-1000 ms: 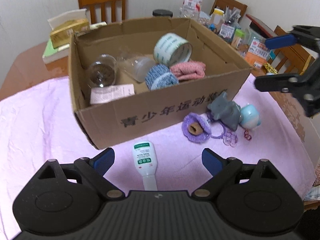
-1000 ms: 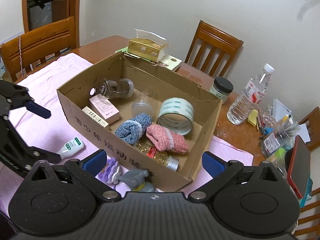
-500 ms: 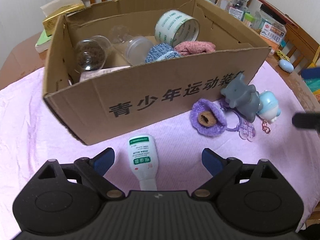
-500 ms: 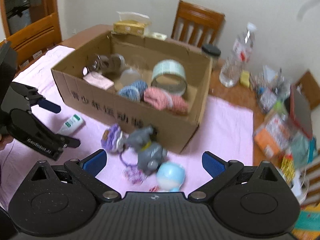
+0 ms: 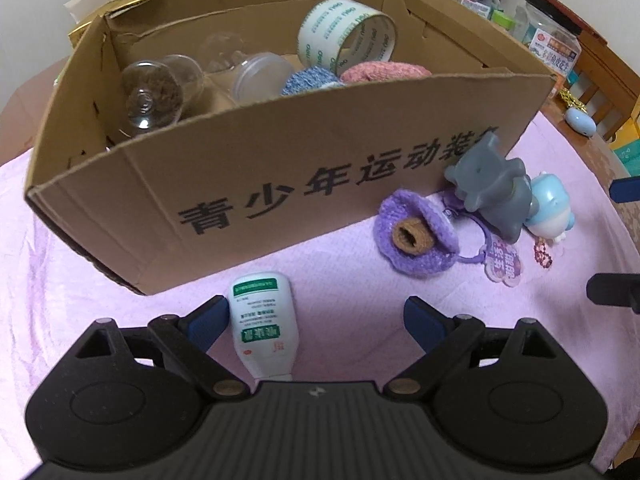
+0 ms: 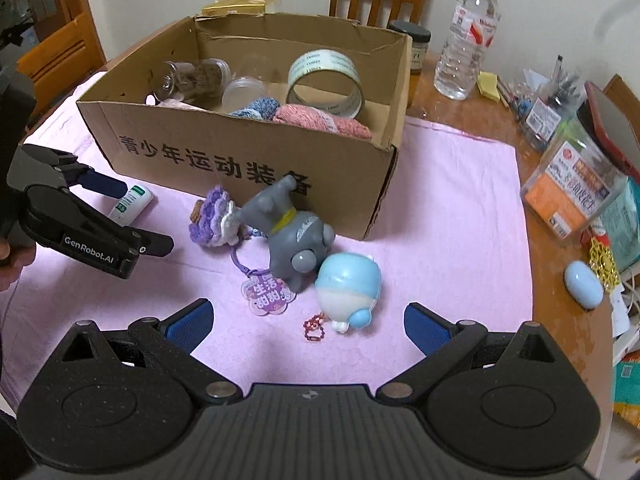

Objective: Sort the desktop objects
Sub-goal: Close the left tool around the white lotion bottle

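Note:
A cardboard box (image 5: 280, 184) (image 6: 248, 160) holds a tape roll (image 5: 346, 32), jars and knitted rolls. On the pink cloth in front lie a white tube (image 5: 262, 324) (image 6: 130, 202), a purple knitted piece (image 5: 416, 240) (image 6: 214, 218), a grey toy (image 5: 492, 196) (image 6: 294, 240) and a light blue toy (image 5: 550, 210) (image 6: 348, 286). My left gripper (image 5: 314, 318) is open, low around the tube, which lies against its left finger. My right gripper (image 6: 306, 322) is open just before the blue toy.
A water bottle (image 6: 466, 36), a dark-lidded jar (image 6: 412, 46), a plastic canister (image 6: 572, 192), a pen holder and a pale blue case (image 6: 582, 284) crowd the wooden table on the right. Chairs stand behind. A tissue box (image 6: 236, 0) sits behind the cardboard box.
My left gripper has dropped and closed in on the white tube. My right gripper has pulled back from above the box and come down toward the toys on the cloth.

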Motion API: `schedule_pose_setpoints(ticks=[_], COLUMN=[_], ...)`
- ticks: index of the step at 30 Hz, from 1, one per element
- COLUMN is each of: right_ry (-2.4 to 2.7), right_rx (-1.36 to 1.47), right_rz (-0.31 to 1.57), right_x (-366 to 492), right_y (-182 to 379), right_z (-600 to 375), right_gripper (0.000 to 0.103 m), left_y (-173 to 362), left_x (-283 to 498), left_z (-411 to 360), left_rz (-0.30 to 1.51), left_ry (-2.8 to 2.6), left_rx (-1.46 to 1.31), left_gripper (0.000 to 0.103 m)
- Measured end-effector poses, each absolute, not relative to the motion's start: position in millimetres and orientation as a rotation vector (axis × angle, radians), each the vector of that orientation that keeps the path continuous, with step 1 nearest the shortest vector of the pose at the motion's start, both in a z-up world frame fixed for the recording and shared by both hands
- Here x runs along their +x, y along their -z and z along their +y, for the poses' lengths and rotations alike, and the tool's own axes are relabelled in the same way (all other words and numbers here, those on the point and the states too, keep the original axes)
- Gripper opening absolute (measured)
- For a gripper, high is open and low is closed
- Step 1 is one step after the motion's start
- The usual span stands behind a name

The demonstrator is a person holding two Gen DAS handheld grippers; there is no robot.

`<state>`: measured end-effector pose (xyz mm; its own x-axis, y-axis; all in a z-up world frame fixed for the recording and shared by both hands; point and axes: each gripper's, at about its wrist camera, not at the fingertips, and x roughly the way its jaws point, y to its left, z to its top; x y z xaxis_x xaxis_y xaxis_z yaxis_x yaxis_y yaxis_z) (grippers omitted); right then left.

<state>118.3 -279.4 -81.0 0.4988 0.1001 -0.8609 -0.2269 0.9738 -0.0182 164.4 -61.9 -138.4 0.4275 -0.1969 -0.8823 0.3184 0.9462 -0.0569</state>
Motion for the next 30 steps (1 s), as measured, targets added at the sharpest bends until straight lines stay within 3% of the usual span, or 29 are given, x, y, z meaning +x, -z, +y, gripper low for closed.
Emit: schedule_pose_setpoints(ticks=[30], right_ry=[-0.207], right_rx=[-0.08], right_rz=[1.047], right_x=[108], right_y=[91], right_z=[-293], right_gripper=[0.103], left_y=[118], left_x=[127], left_z=[-89], left_rz=[1.058], left_ry=[0.424], left_rx=[0.128], left_gripper=[0.094])
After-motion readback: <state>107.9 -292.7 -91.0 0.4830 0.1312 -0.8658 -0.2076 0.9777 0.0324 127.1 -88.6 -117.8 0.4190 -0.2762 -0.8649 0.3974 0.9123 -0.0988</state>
